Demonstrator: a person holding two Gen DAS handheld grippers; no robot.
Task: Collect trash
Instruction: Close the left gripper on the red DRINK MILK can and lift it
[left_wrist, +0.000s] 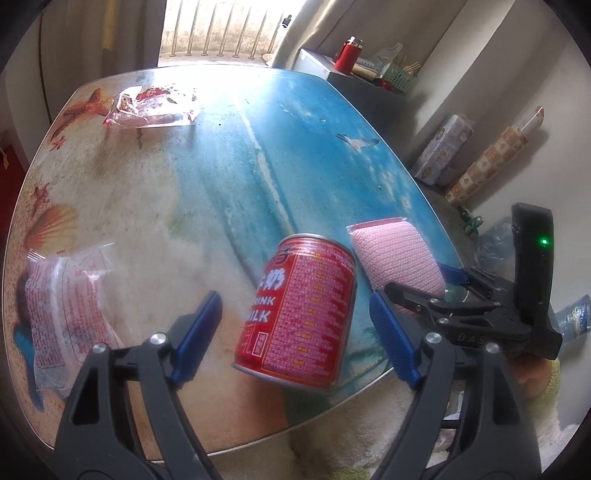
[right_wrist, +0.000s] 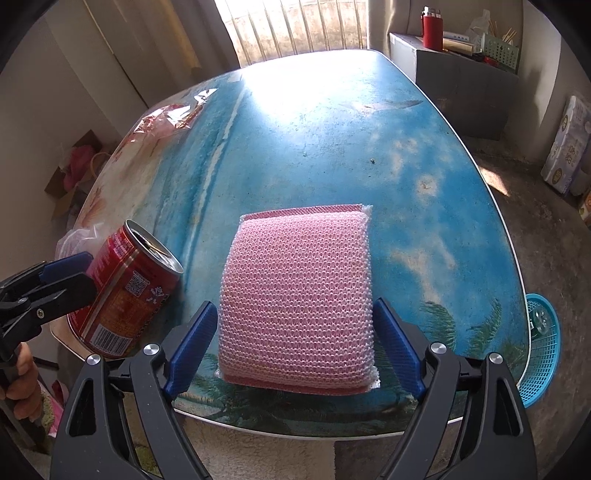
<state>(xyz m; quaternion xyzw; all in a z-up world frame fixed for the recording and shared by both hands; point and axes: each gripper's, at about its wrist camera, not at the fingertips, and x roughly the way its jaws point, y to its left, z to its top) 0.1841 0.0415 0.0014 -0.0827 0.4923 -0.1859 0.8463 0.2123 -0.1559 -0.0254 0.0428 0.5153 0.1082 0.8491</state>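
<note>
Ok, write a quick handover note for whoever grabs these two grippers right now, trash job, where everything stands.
Left gripper: open, straddling the red milk can at the table's near edge; no contact visible.
Right gripper: open around the pink sponge, not clamped.
Two plastic wrappers remain: one near left, one far left.
Blue basket sits on the floor off the table's right edge; whether anything is in it is hard to tell.
Left: can and both wrappers, none grasped yet.

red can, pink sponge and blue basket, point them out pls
red can (left_wrist: 299, 314), left wrist view, its printed side
pink sponge (right_wrist: 297, 295), right wrist view, middle of its mesh top
blue basket (right_wrist: 543, 354), right wrist view, its lattice wall
</note>
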